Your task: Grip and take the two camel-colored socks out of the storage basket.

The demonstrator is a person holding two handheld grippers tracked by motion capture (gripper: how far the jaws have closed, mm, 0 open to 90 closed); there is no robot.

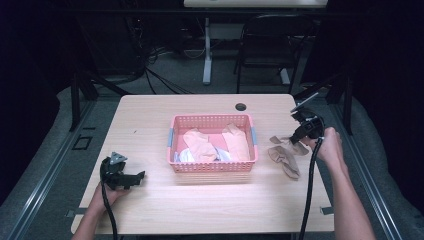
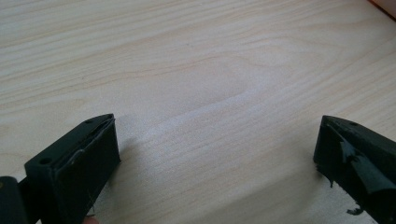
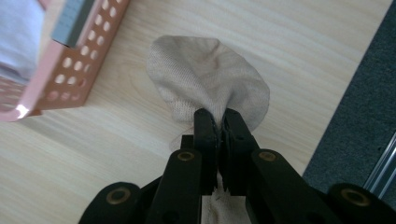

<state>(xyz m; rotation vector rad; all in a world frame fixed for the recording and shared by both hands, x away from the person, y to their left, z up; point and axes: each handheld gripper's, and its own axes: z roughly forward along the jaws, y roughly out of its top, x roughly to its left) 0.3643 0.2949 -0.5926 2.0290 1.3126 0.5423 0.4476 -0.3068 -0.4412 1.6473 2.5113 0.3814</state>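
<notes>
Right claw: jaws pinched on a beige knitted sock, just beside the pink perforated plastic basket on the pale wooden table. Soft, light, limp; best taken at a bunched fold. Left claw: spread wide, empty, over bare table.

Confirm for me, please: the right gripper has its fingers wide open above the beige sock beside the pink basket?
Not quite: the right gripper is shut on the beige sock, pinching its fabric, as the right gripper view shows. The sock does lie beside the pink basket.
</notes>
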